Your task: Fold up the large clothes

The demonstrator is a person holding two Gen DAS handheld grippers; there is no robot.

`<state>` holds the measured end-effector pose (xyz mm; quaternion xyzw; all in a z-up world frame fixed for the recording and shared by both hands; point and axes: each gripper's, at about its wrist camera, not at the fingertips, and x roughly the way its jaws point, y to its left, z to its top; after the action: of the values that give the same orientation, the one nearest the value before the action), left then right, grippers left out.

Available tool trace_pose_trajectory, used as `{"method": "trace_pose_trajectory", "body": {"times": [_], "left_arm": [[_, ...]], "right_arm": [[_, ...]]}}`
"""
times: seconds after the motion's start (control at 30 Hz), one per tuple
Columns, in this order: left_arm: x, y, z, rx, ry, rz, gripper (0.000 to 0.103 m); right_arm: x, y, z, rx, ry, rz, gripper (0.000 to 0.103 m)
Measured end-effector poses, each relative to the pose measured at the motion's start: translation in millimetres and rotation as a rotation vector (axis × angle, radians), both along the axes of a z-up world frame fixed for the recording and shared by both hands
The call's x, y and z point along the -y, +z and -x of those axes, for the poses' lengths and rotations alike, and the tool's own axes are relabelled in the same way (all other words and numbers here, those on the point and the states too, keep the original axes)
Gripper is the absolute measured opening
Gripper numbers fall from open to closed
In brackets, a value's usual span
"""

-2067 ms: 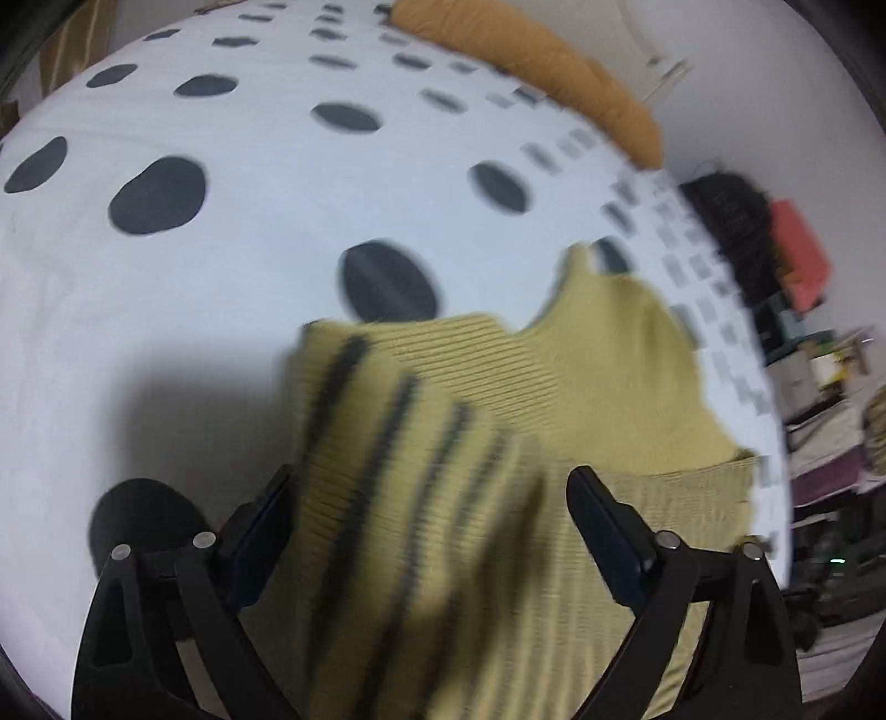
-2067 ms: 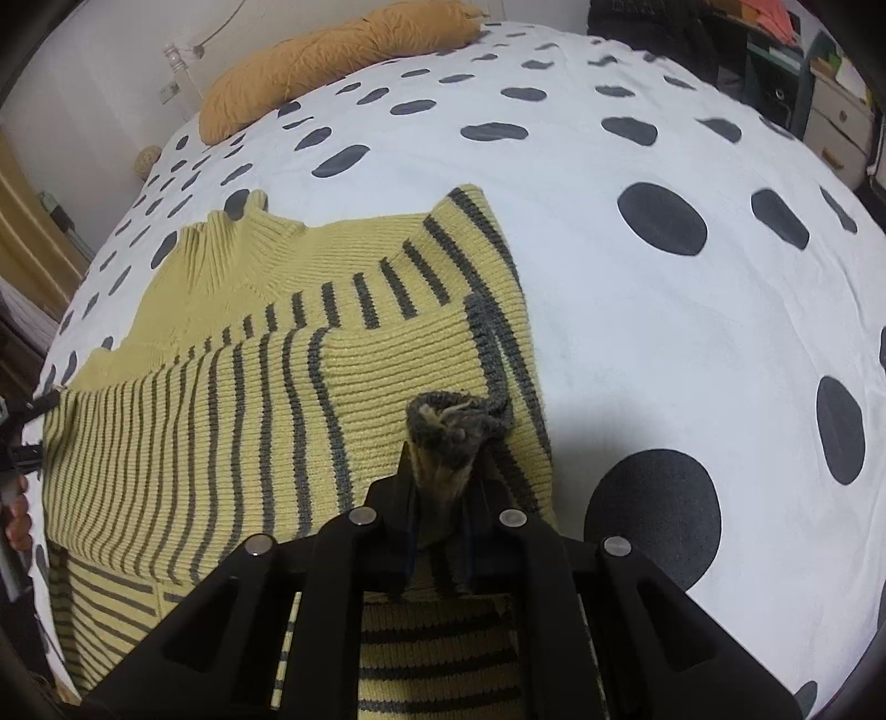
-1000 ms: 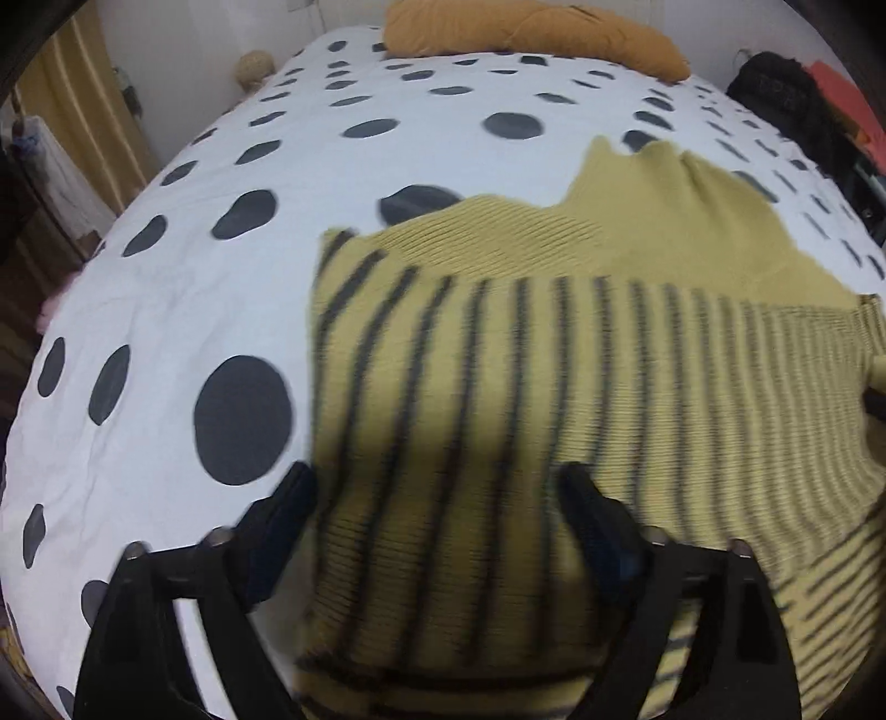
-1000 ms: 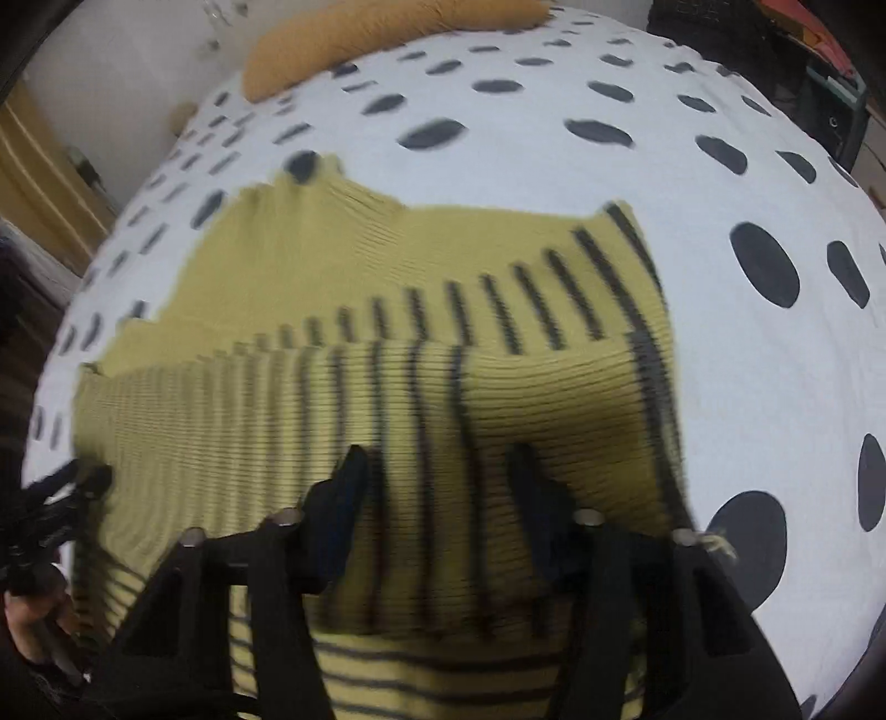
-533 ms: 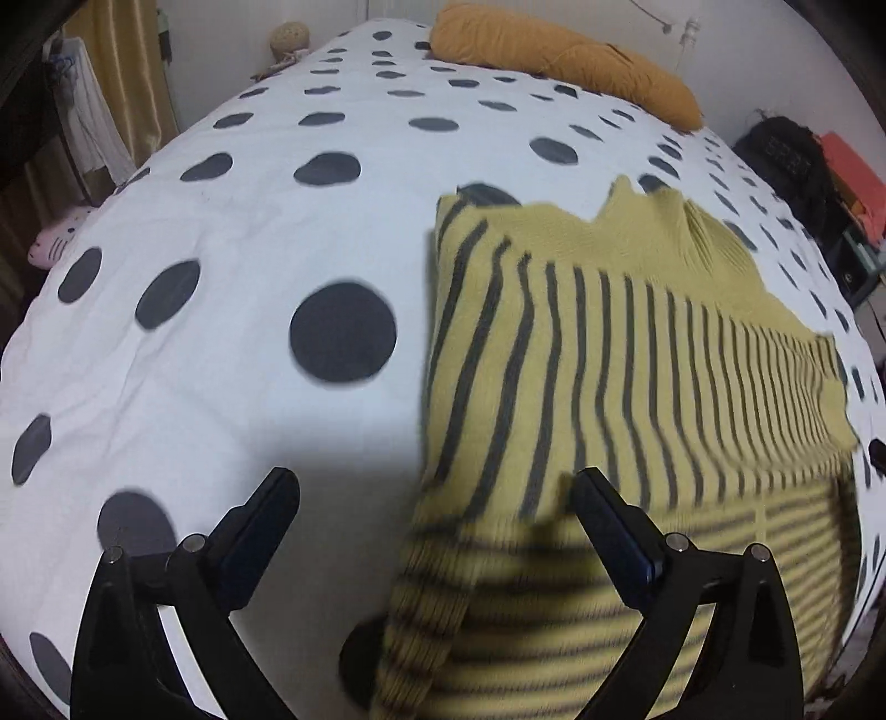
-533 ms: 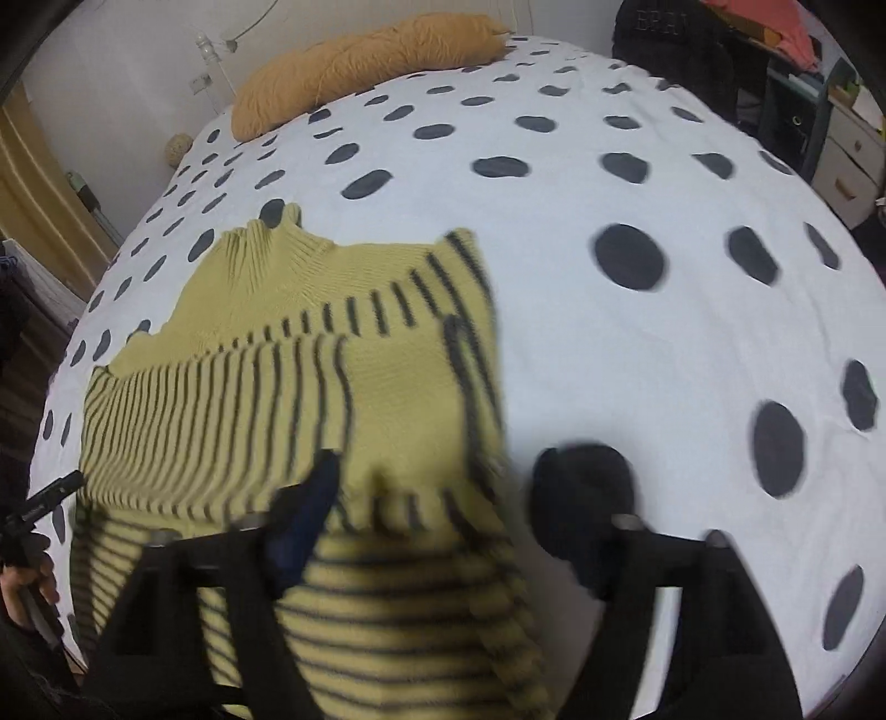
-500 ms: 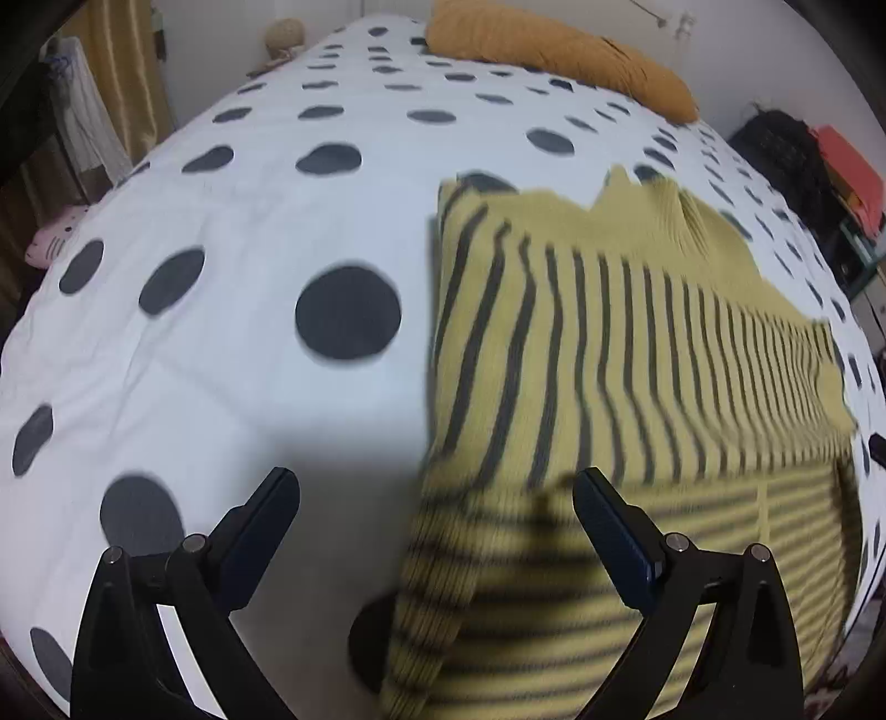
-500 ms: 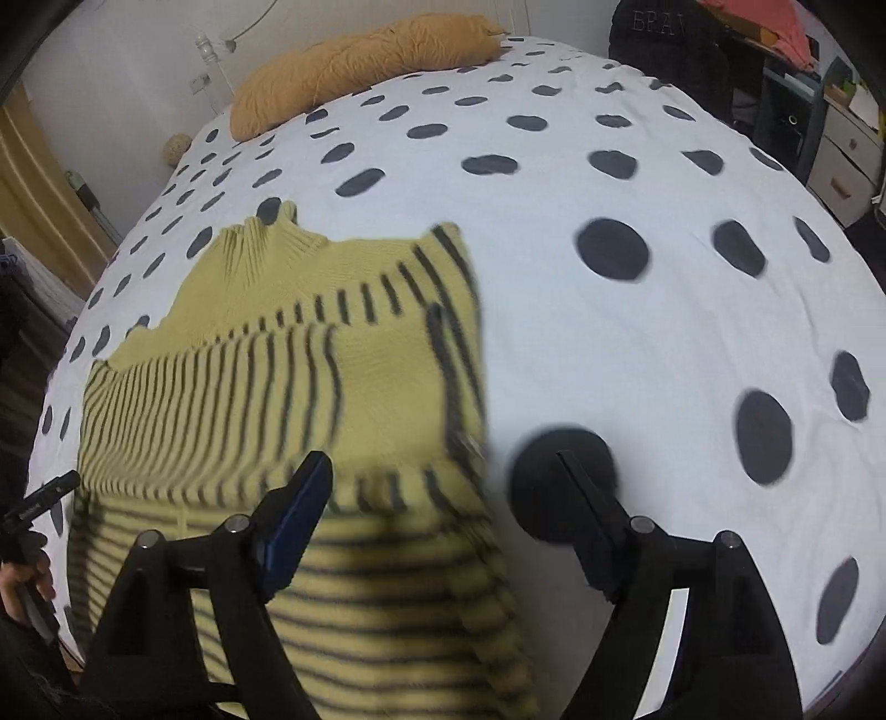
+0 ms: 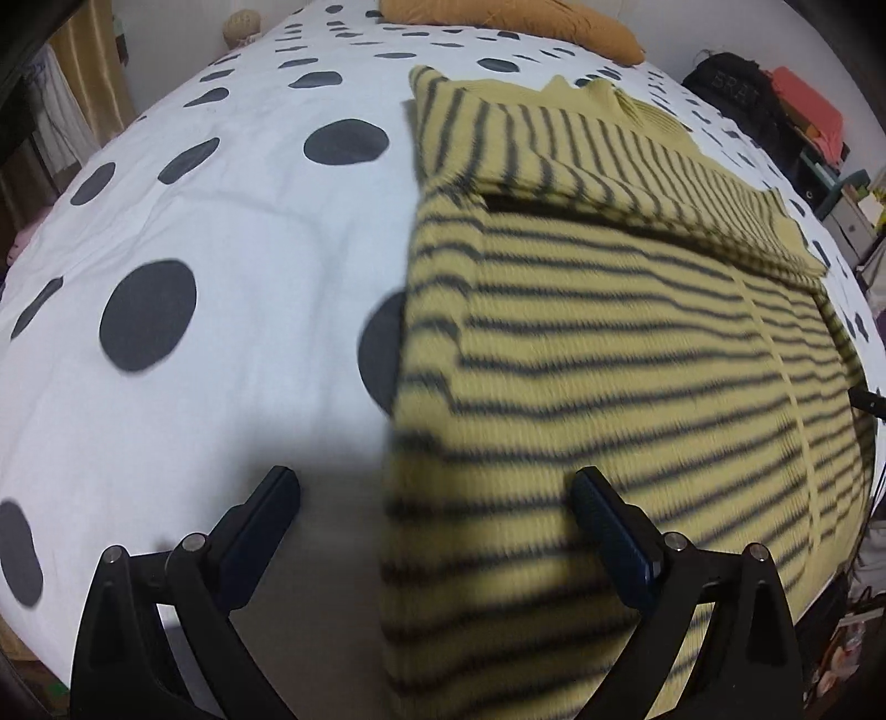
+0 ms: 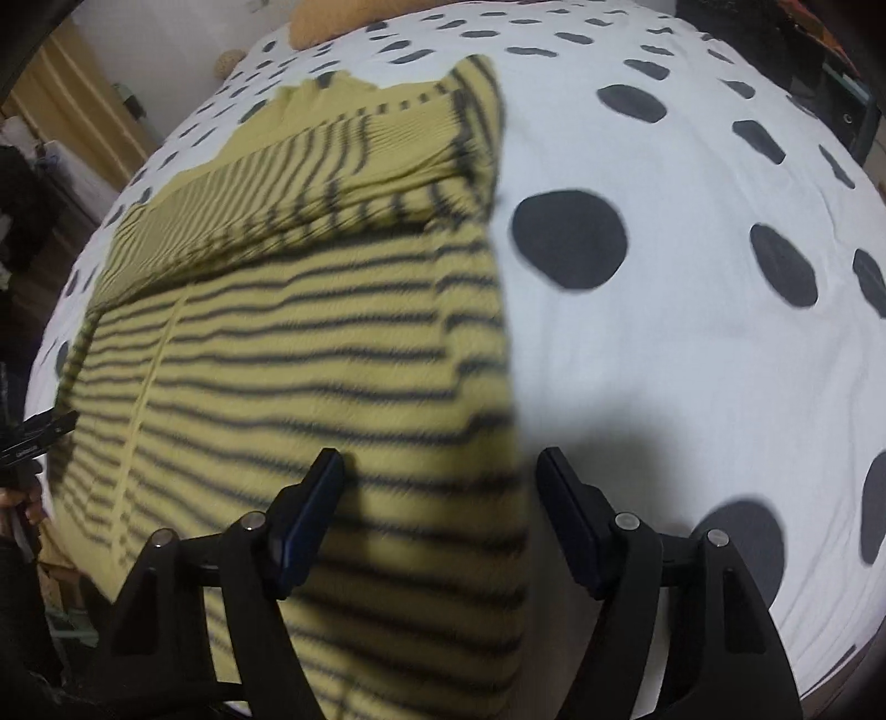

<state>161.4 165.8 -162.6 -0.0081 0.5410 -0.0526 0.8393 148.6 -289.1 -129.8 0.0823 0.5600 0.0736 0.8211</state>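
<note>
A yellow sweater with dark stripes lies flat on the white dotted bed cover, both sleeves folded across its chest. My left gripper hovers open over the sweater's left edge, low on the body, and nothing is pinched. In the right wrist view the same sweater fills the left half. My right gripper straddles its right edge from above. Its jaws are closing, and the pads stand apart from the knit. The hem is hidden below both views.
An orange pillow lies at the head of the bed. A black bag and red items stand beyond the right side. A curtain hangs at the left. The near bed edge is close.
The right gripper let go of the sleeve cuff and opened. Both grippers drew back from the folded sleeves toward the lower body of the sweater, each over one side edge.
</note>
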Motion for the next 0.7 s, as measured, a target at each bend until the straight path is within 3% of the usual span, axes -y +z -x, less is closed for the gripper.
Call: {"method": "trace_pose_trajectory", "body": {"times": [0.17,0.33,0.57,0.67,0.7], "left_arm": [[7.6,-0.9,52.1,0.003,0.009,0.048,0.097],[19.6,-4.2,111.0,0.060,0.026,0.012,0.098],[22.1,-13.4,147.7,0.131,0.095,0.014,0.102],[22.3,-16.0,153.3,0.164,0.119,0.007,0.103],[21.6,-15.7,151.7,0.172,0.120,0.005,0.103]], "right_arm": [[-11.0,2.6,48.4,0.044,0.032,-0.002,0.069],[-17.1,-0.9,99.0,0.103,0.051,0.005,0.072],[-31.2,-22.0,146.5,0.194,0.075,0.038,0.084],[-33.9,-24.5,146.1,0.221,0.091,-0.016,0.103],[-36.0,-25.7,144.7,0.224,0.103,-0.019,0.103]]}}
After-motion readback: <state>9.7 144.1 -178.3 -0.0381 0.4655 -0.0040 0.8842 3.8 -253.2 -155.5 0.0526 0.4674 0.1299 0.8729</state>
